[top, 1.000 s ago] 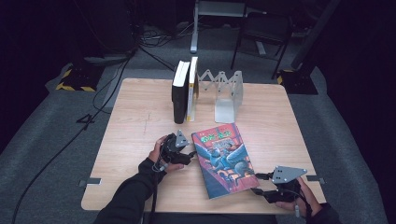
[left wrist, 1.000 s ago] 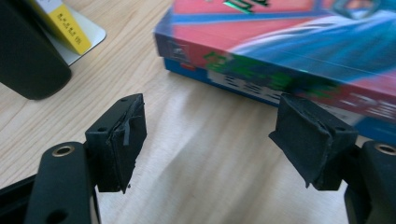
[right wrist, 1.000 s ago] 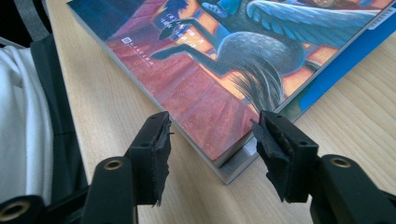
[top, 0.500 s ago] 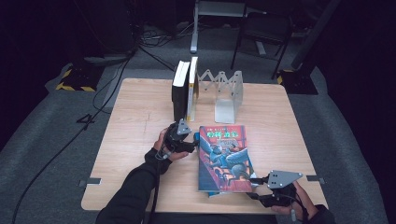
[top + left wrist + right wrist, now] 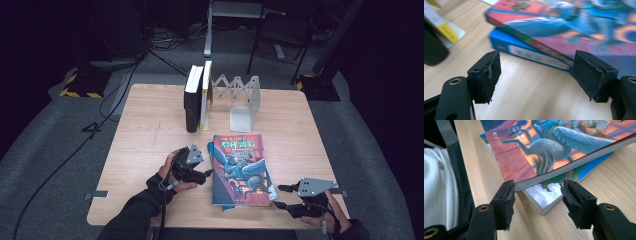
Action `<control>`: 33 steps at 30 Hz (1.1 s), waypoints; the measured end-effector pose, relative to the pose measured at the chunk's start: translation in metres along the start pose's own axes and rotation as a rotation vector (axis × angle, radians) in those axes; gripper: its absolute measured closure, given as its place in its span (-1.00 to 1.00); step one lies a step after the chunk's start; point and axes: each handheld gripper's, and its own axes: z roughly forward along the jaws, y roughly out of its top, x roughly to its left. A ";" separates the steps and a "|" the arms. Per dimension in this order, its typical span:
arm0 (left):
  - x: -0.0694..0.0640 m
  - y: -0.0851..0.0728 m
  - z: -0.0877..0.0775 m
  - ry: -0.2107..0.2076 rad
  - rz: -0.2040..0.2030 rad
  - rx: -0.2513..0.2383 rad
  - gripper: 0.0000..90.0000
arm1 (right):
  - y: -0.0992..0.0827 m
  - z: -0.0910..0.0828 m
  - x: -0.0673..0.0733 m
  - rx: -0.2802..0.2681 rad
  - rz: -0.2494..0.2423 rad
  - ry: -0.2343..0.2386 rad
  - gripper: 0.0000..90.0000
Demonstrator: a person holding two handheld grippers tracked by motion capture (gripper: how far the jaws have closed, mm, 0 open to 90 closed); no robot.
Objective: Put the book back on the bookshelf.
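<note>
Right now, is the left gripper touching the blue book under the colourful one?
Apart. The left gripper view shows the left gripper open, with bare table between its pads and the blue book beneath the colourful book.

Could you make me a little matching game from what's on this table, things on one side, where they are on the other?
Things:
1. colourful book
2. blue book
3. black book
4. metal rack

Places:
A. standing upright, far side of the table
B. lying on top of another book
C. right of the upright books
D. underneath, lying flat on the table

Pairs: 1-B, 2-D, 3-A, 4-C
</note>
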 end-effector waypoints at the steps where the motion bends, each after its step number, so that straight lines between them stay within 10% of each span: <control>1: -0.007 -0.003 -0.002 -0.007 0.012 0.013 -0.49 | 0.000 0.002 0.000 0.013 -0.001 0.006 -0.07; 11: -0.055 -0.030 -0.015 -0.061 0.060 0.107 -0.55 | 0.005 0.011 0.000 0.059 -0.018 0.019 -0.13; 15: -0.050 -0.031 -0.013 -0.094 0.032 0.111 -0.55 | 0.008 0.010 -0.001 0.092 -0.036 -0.005 -0.10; 22: -0.042 -0.029 -0.002 -0.057 0.042 0.125 -0.51 | 0.018 0.006 -0.009 0.017 0.048 0.015 -0.06; 33: -0.038 -0.026 0.003 -0.022 0.048 0.127 -0.49 | 0.027 0.037 -0.028 0.083 0.189 0.081 -0.29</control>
